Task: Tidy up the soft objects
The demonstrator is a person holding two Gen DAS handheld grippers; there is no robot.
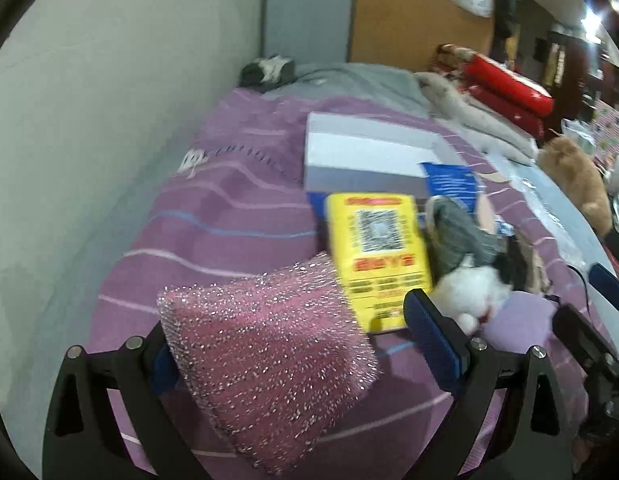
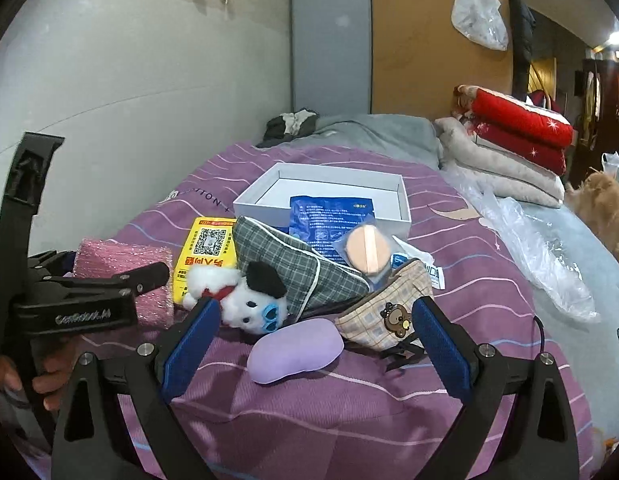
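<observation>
Glittery rough pink scrub sponge [image 1: 269,360], fluffy white plush dog [image 2: 245,296], smooth matt white cardboard box [image 2: 245,200]

The left gripper [image 1: 297,332] is held with its 2 jaws spread wide; whether any pressure is given by them cannot be told. The right gripper [image 2: 315,344] is held level, jaws wide apart. A hand [image 2: 13,376] is seen on the left handle.

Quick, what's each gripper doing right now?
Left gripper: shut on the pink sparkly sponge.
Right gripper: open, holding nothing.
</observation>
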